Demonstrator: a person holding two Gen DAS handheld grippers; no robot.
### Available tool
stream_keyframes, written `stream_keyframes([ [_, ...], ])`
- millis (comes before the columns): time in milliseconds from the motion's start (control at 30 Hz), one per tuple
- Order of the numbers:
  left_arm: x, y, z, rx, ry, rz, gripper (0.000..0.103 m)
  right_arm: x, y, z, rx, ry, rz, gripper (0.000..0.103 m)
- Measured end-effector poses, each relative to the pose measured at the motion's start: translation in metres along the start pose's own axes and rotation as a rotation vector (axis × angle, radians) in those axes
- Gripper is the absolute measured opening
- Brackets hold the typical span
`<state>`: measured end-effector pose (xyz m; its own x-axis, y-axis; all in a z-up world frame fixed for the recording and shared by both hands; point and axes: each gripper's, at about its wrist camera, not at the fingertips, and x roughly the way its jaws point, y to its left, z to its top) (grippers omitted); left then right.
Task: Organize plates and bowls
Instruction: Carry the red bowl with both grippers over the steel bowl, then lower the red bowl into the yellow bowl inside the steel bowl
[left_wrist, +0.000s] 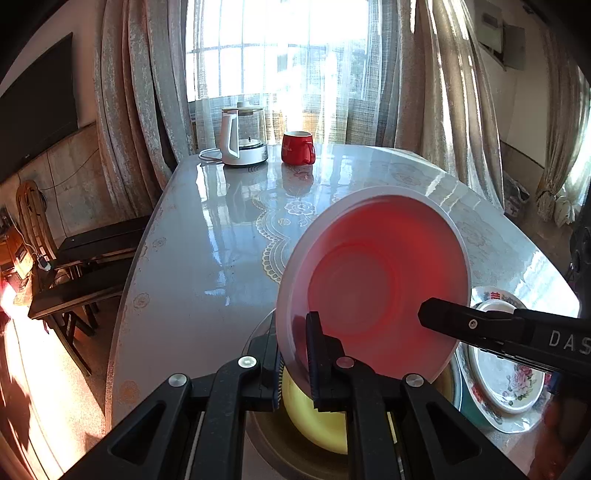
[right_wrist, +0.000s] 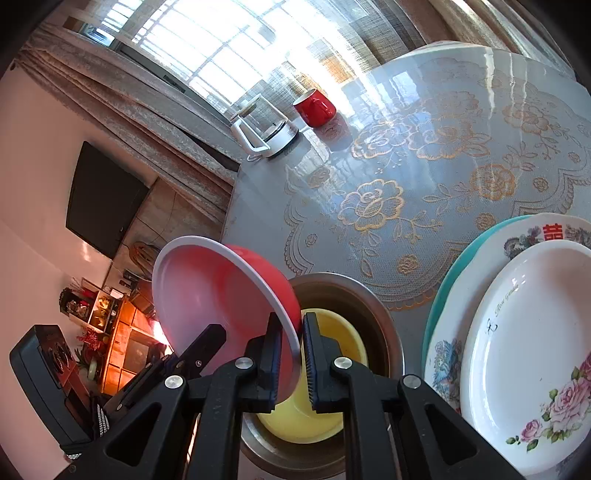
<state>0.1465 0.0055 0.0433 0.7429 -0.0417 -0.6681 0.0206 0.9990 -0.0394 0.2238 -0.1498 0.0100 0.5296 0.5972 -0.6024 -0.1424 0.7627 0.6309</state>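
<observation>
Red bowl (left_wrist: 373, 280), round, white-rimmed, glossy

A glossy grey counter (right_wrist: 424, 206) carries everything, its top covered by a lace-patterned sheet with gold roses under a shiny clear layer that mirrors the window light. At the far end, toward 11 o'clock in the left wrist view, a white-handled glass kettle (left_wrist: 243, 134) stands on its base, with a red mug (left_wrist: 297, 147) just beside it at its 3 o'clock side. At the near edge, around 6 o'clock, a metal bowl (right_wrist: 354, 299) sits on the counter. At its 3 o'clock side lies a teal plate (right_wrist: 448, 280), the bottom of a stack of floral plates.
</observation>
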Motion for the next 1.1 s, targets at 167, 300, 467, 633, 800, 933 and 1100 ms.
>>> stream_keyframes([
  [167,-0.003,0.001,-0.01,0.002,0.01,-0.004,0.012,-0.002,-0.001,-0.009,0.001,0.007,0.002,0.013],
  [300,-0.004,0.002,-0.018,0.002,0.02,-0.008,0.012,-0.001,-0.003,-0.014,0.001,0.02,0.005,0.013],
  [467,0.0,0.002,-0.025,-0.01,0.043,-0.018,0.012,0.001,-0.008,-0.021,-0.001,0.037,0.004,0.013],
  [633,0.008,-0.001,-0.032,-0.004,0.068,-0.026,0.012,0.003,-0.019,-0.029,0.019,0.054,0.004,0.013],
  [800,0.015,0.0,-0.037,-0.01,0.089,-0.012,0.012,0.008,-0.027,-0.033,0.036,0.076,-0.001,0.013],
  [933,0.017,-0.001,-0.038,-0.005,0.092,-0.015,0.012,0.008,-0.029,-0.035,0.039,0.077,-0.015,0.013],
  [1100,0.019,-0.001,-0.039,-0.008,0.095,-0.013,0.013,0.007,-0.027,-0.036,0.022,0.08,-0.021,0.013],
])
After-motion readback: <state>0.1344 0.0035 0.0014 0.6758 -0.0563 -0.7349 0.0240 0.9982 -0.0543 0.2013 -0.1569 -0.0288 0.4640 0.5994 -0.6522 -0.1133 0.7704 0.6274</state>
